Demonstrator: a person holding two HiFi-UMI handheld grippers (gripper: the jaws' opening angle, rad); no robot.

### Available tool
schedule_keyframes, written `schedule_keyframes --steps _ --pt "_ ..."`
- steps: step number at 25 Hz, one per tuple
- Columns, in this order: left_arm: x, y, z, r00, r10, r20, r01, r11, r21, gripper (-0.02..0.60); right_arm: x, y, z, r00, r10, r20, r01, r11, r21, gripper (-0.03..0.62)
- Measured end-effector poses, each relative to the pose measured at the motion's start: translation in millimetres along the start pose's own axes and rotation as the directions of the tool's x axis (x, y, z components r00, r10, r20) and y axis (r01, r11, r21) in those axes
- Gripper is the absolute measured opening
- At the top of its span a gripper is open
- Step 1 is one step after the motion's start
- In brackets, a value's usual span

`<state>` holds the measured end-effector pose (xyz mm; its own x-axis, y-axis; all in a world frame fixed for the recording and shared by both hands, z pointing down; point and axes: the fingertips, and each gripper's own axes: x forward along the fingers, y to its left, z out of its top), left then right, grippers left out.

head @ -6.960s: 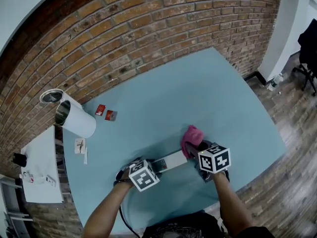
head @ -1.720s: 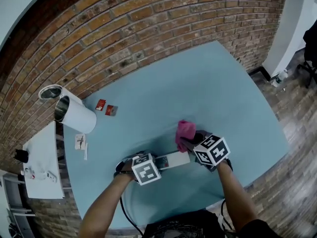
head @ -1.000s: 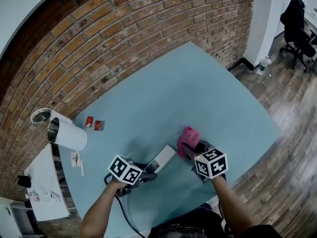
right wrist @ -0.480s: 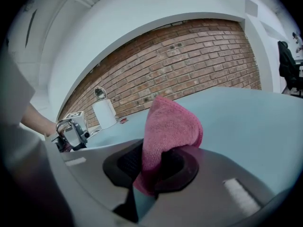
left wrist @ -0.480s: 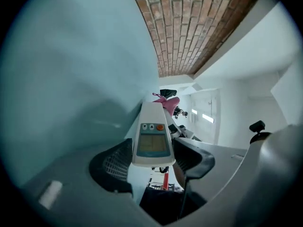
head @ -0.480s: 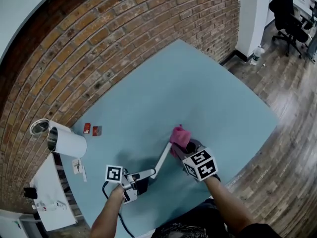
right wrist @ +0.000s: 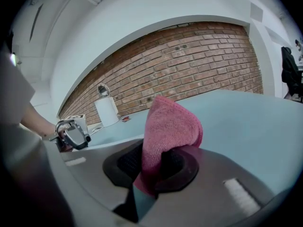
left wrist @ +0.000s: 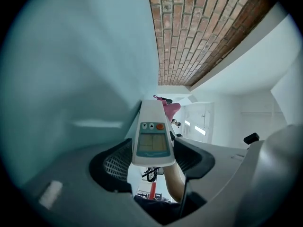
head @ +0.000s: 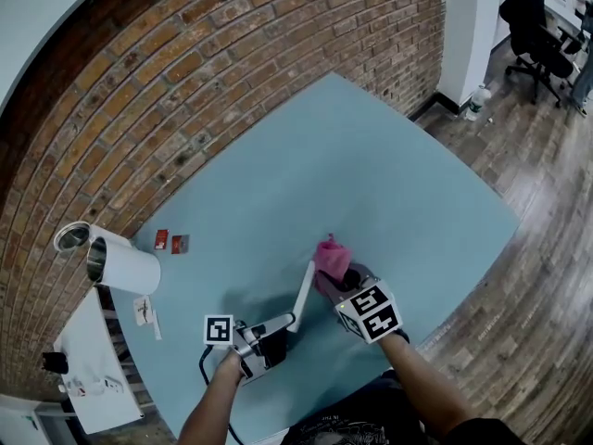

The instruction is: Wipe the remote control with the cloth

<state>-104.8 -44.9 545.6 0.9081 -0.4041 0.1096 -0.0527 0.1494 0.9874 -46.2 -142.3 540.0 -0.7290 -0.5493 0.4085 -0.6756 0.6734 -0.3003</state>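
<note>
My left gripper (head: 276,328) is shut on the near end of the white remote control (head: 302,295), which rises off the blue table (head: 389,174) and slants away toward the cloth. In the left gripper view the remote (left wrist: 152,135) sits between both jaws of that gripper (left wrist: 152,159), screen and buttons facing the camera. My right gripper (head: 341,284) is shut on the pink cloth (head: 331,256), whose bunched top lies against the remote's far end. The cloth (right wrist: 169,126) fills the right gripper's (right wrist: 156,167) jaws; its tip (left wrist: 169,109) peeks past the remote.
A white cylinder (head: 125,265) lies at the table's left edge, also seen as a white cylinder (right wrist: 106,111) by the brick wall. Two small red packets (head: 171,242) lie near it. A white side table (head: 93,374) stands lower left. Wooden floor, a bottle (head: 475,103) and an office chair (head: 533,12) are right.
The left gripper has rolled and lifted, tipping the remote up from lying nearly flat. The right gripper brought the cloth left to the remote's far end. Little differs over the last half second.
</note>
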Motion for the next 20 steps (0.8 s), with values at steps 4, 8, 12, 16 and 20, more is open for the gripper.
schedule_keyframes --steps 4,8,12,16,20 --pt "4.7 -1.3 -2.1 1.000 -0.011 0.000 0.011 1.000 0.002 0.273 -3.1 10.1 -5.1 1.000 0.024 -0.011 -0.024 1.000 -0.007 0.066" --pt "8.6 -3.3 -1.2 1.000 -0.014 0.017 0.014 1.000 0.001 0.273 -7.1 20.2 -8.1 0.999 0.046 -0.015 -0.046 0.999 -0.018 0.066" --pt "12.1 -5.0 -0.5 0.999 -0.010 0.038 0.010 1.000 0.001 0.273 -12.9 31.4 -12.0 0.997 0.073 -0.017 -0.073 0.997 -0.025 0.066" --pt "18.3 -5.6 0.5 0.998 -0.010 0.061 0.009 1.000 0.008 0.275 -20.3 37.4 -18.3 0.996 0.086 -0.022 -0.087 0.996 -0.025 0.066" --pt "24.1 -8.1 -0.5 0.996 -0.030 0.086 0.029 0.999 0.013 0.275 -29.5 45.2 -22.6 0.994 0.107 -0.020 -0.107 0.994 -0.009 0.066"
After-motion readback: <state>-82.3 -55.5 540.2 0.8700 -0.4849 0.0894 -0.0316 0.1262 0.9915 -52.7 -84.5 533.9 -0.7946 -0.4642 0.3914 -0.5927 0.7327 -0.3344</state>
